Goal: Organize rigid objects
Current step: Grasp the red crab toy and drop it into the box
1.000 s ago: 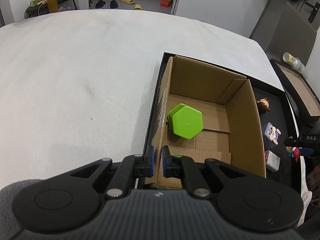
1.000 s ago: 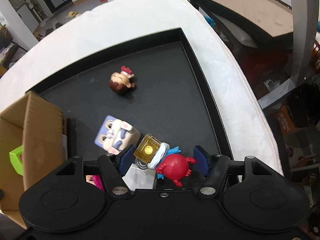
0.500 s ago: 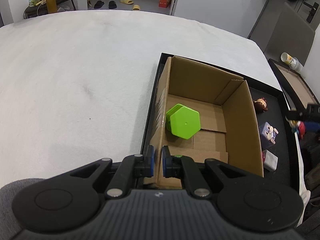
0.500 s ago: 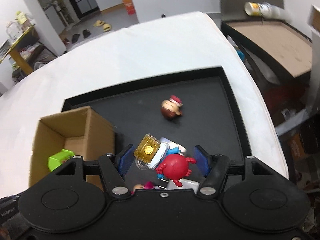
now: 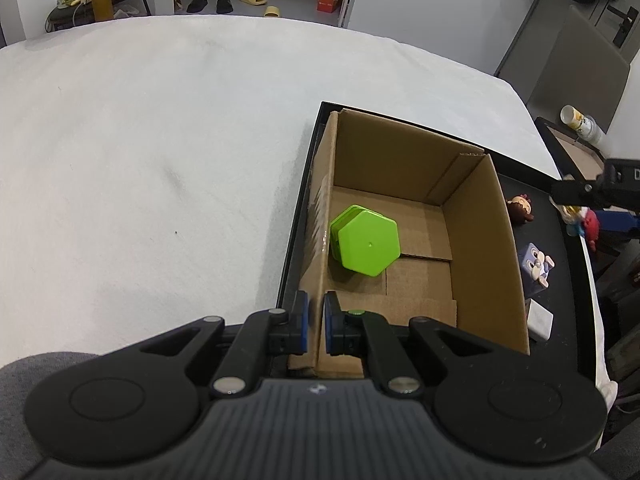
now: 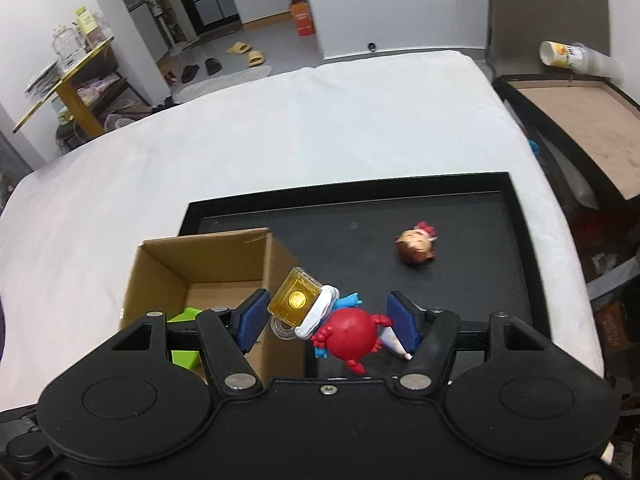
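My right gripper [image 6: 326,318] is shut on a red crab figure with a yellow beer mug [image 6: 320,318] and holds it in the air above the black tray [image 6: 516,216], just right of the cardboard box [image 6: 208,252]. It also shows at the right edge of the left wrist view [image 5: 582,220]. My left gripper [image 5: 315,322] is shut on the near left wall of the cardboard box [image 5: 480,216]. A green hexagonal case [image 5: 366,242] lies inside the box.
On the tray lie a brown-haired doll head [image 6: 416,242], a blue cube figure [image 5: 536,264] and a white block [image 5: 540,320]. White cloth covers the table [image 5: 160,152]. A second tray with a paper cup [image 6: 560,54] stands at the right.
My right gripper has risen off the tray with the crab figure and swung left toward the box. The left gripper has stayed on the box wall.
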A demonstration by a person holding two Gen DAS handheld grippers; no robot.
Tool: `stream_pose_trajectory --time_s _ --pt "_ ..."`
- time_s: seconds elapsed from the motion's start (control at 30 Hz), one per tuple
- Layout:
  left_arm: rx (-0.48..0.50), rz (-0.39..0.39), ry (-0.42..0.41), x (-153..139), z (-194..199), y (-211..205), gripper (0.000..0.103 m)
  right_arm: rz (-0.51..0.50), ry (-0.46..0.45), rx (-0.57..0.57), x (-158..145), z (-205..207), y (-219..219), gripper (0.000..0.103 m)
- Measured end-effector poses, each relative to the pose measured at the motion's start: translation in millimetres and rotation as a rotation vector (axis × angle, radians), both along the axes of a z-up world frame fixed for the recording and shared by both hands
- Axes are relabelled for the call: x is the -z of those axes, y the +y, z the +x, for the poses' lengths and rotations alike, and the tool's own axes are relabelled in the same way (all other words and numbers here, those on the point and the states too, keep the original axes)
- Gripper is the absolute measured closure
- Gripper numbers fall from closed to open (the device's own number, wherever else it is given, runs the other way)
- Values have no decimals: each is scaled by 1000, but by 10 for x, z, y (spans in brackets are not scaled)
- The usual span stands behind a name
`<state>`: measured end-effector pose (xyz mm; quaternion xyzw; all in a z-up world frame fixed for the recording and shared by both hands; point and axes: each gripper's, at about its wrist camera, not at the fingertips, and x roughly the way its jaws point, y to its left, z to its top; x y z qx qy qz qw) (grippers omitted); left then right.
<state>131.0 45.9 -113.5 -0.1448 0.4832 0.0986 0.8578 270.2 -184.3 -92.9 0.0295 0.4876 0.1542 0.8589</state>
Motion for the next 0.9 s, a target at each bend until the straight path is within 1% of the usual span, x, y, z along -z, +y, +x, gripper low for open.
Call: stream_pose_trajectory --time_s 0.47,0.9 --pt "4 -45 -4 3 -16 60 96 28 -6 -82 -70 -24 564 40" --pt "-4 -79 -3 6 -10 115 96 5 19 -165 51 34 1068 40"
